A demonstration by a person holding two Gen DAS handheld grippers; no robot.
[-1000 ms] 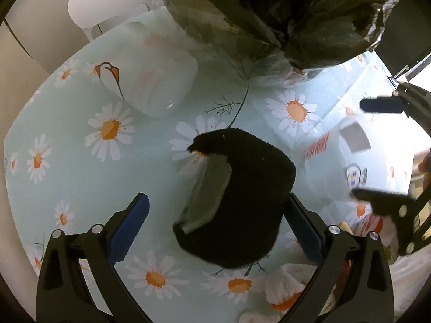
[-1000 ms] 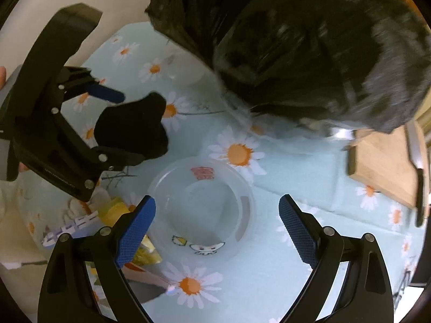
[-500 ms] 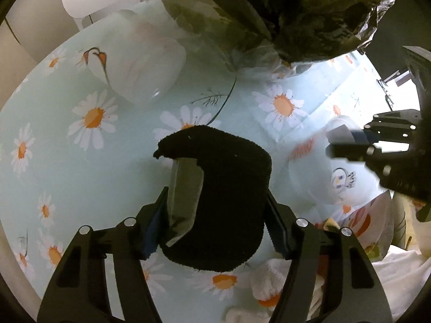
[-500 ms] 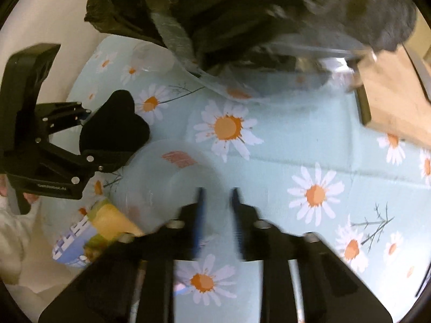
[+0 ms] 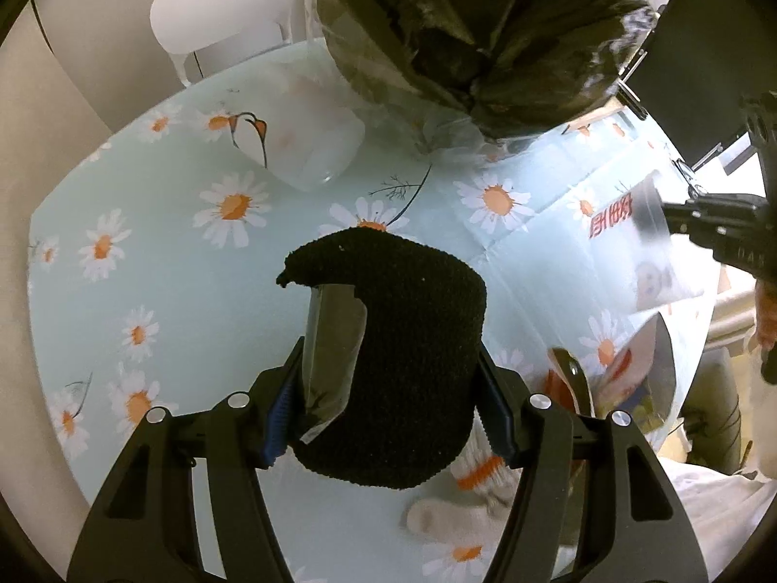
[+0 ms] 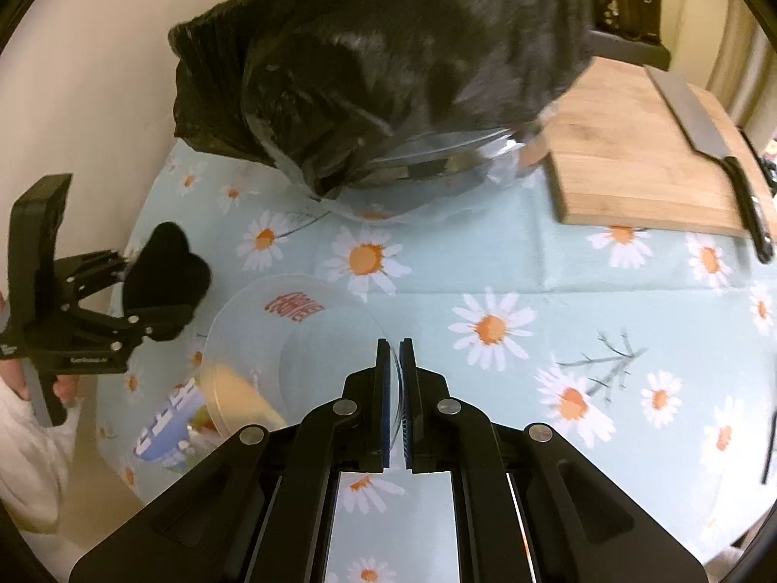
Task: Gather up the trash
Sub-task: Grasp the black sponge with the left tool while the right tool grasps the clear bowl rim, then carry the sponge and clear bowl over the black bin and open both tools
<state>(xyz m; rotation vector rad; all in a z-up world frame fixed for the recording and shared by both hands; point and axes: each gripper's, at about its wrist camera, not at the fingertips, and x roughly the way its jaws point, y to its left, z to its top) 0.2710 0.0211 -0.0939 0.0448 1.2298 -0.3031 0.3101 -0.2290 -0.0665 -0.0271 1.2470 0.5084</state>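
Bowl (image 6: 291,340) now claw-pinched, knife (image 6: 714,145) beyond.

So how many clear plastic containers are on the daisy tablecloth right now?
2. A clear plastic bowl with red print, pinched at its rim by the right gripper, and a clear plastic cup lying on its side near the black trash bag. Others may be hidden.

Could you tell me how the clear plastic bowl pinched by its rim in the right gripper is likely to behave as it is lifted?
The clear plastic bowl looks thin, so it is probably light and may flex. The right gripper pinches only one edge of the rim, so the bowl will likely tilt or swing. Its smooth wall could slip between the pads.
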